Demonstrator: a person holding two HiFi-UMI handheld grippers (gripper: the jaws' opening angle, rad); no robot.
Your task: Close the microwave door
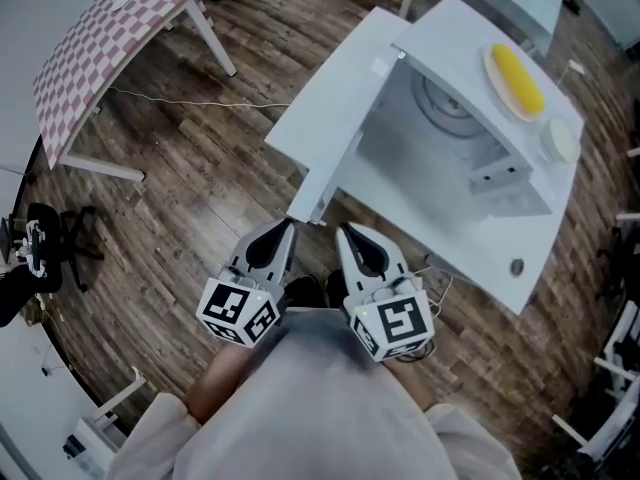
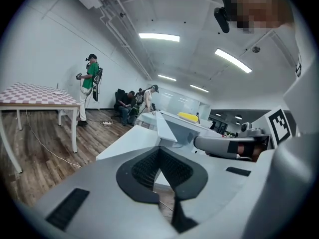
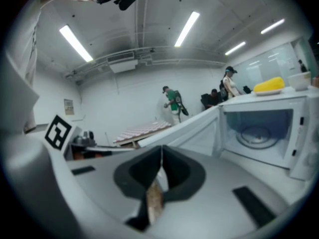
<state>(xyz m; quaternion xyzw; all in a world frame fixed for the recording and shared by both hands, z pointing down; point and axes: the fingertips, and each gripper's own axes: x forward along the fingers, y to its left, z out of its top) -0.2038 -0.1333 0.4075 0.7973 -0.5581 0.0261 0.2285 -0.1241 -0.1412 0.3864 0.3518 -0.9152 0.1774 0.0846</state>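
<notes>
The white microwave (image 1: 480, 118) stands at the upper right with its door (image 1: 330, 118) swung wide open to the left, and the turntable (image 1: 445, 98) shows inside. Both grippers hang low in front of me, just short of the door's near corner. My left gripper (image 1: 290, 224) is shut with nothing in it, and my right gripper (image 1: 343, 230) beside it is shut and empty too. The left gripper view has the left gripper (image 2: 159, 149) pointing at the door (image 2: 134, 143). Past the right gripper (image 3: 161, 148) are the open door (image 3: 199, 126) and the cavity (image 3: 259, 133).
A yellow item on a plate (image 1: 518, 78) and a small white bowl (image 1: 562, 140) rest on top of the microwave. A checkered table (image 1: 100, 38) stands at the far left, with a cable (image 1: 200, 103) on the wooden floor. Several people (image 2: 90, 83) are in the background.
</notes>
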